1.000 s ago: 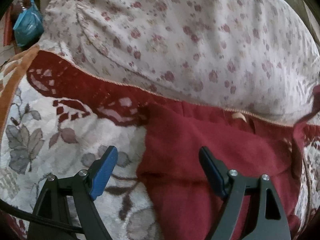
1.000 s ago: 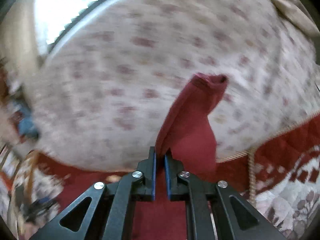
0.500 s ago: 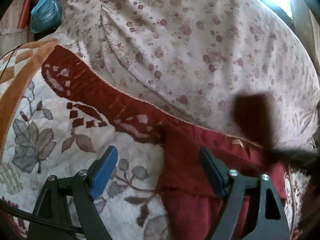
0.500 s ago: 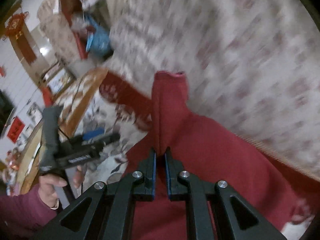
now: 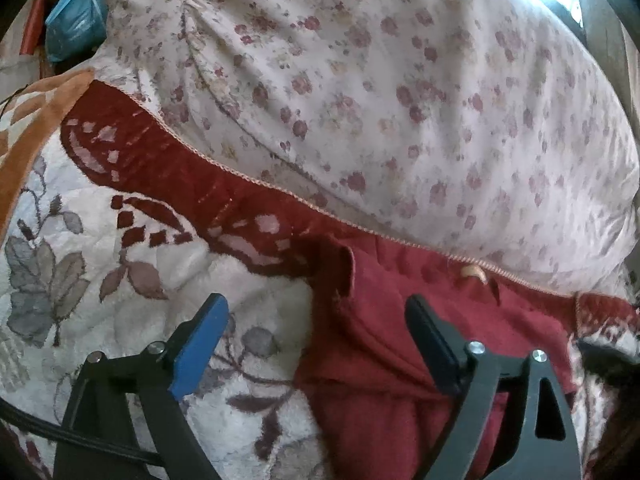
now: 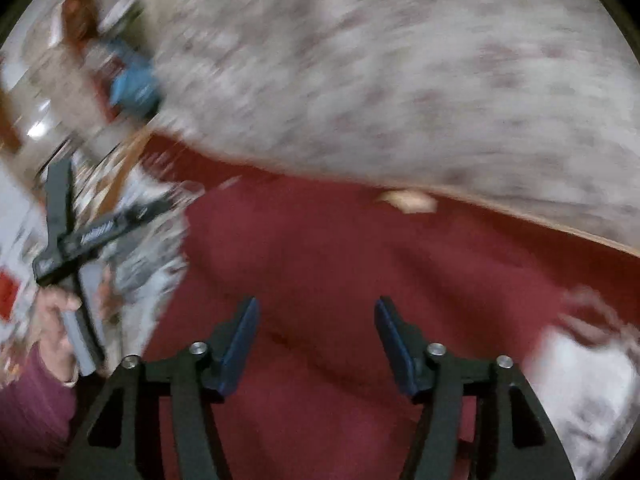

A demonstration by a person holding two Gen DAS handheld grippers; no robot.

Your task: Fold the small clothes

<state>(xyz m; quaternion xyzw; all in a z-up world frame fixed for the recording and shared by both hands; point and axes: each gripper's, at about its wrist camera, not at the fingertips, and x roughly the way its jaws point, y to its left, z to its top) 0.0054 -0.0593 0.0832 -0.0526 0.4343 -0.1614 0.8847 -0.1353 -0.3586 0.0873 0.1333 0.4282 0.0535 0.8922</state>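
Note:
A dark red garment (image 5: 400, 344) lies folded over itself on a floral blanket (image 5: 80, 272), its left edge between my left gripper's fingers. My left gripper (image 5: 316, 312) hovers just above it, jaws opening wide, nothing pinched. In the blurred right wrist view the red garment (image 6: 340, 264) fills the middle. My right gripper (image 6: 316, 312) hangs over it with its jaws opening, and nothing is pressed between the pads. The left gripper (image 6: 80, 236) also shows in the right wrist view, held by a hand in a maroon sleeve.
A large floral pillow (image 5: 400, 100) bulges right behind the garment. A blue bag (image 5: 76, 24) sits at the far left beyond the pillow. The blanket has a dark red border (image 5: 168, 172) and an orange edge (image 5: 44, 120).
My right gripper carried a lifted part of the red garment leftward and down, then let go; its jaws went from shut to open. The garment now lies flat. The left gripper barely moved.

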